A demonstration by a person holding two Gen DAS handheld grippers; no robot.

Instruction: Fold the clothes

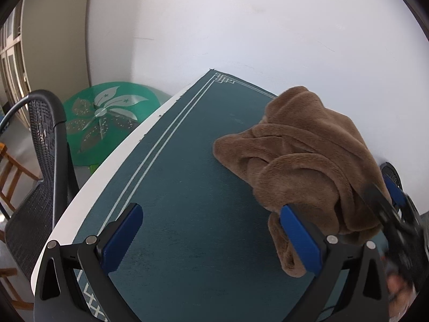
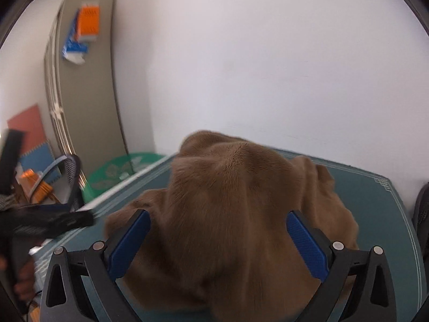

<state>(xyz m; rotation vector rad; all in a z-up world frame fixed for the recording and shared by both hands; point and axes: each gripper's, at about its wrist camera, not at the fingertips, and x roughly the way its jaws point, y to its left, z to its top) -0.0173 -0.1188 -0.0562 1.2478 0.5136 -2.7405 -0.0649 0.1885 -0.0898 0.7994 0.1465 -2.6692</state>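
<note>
- White wall stood close behind the table, whose top was covered by a dark teal mat with pale border lines; a black mesh chair and a green round panel sat off its left edge.
- On the mat lay the task's thing, a brown plush garment, bunched in a rumpled heap toward the wall side, nothing yet spread flat.
- Its jaws wide apart, the left gripper hovered over bare mat with nothing between them; its right finger sat just at the near hanging fold of the garment, though whether it touched could not be told.
- Equally wide stood the right gripper, the garment's bulk lying between and beyond its fingers (the view was blurred, so contact was unclear).
- Risk, as I judged it: closing on so thick a bunch would likely pinch several layers at once, and a lift would then drag the whole heap rather than open it.
- Another likely slip: the plush pile looked slick and soft, so a shallow grip on one fold could let go mid-lift.
- Being near the wall edge, the heap might be pushed off the back of the mat by a clumsy approach.
</note>
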